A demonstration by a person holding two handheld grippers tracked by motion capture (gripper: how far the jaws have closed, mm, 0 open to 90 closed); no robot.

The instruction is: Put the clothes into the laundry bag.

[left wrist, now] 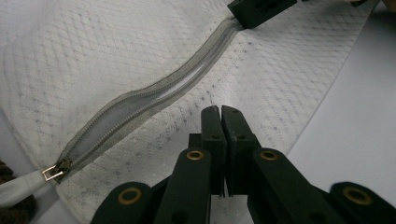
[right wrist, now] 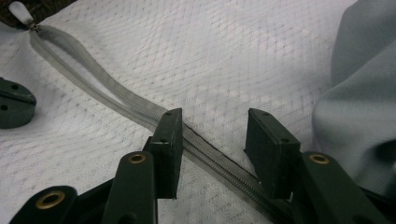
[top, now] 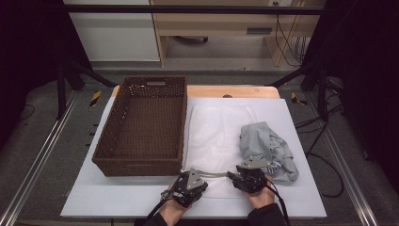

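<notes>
no brand, label or writing could be read on anything in view.

nearest the person, the left gripper (top: 203,173) sat at the front edge of the white mesh laundry bag (top: 214,134), its jaws pressed together with a pinch of the mesh caught between the tips, as the left gripper view showed (left wrist: 219,112). the right gripper (top: 231,175) lay just beside it on the same front edge, its jaws part open and standing to either side of the grey zipper (right wrist: 140,114) without pressing on it; the right gripper view showed the zipper tape running through the gap between the two pads (right wrist: 215,140). in the left gripper view the zipper (left wrist: 154,100) ran slantwise across the mesh, partly parted along its middle, with its small metal pull (left wrist: 55,171) at the near left end beside a white tab.

the bag lay flat on the pale table mat (top: 141,197), spread from the front edge back toward the middle. a crumpled grey garment (top: 268,148) rested on the bag's right side, touching it and lying just behind the right gripper; it filled the right edge of the right gripper view (right wrist: 359,93).

to the left of the bag stood a dark brown woven basket (top: 104,160), its long side against the bag's left edge. beyond the table were a wooden board's edge, black frame rails and some loose cables on the floor.
</notes>
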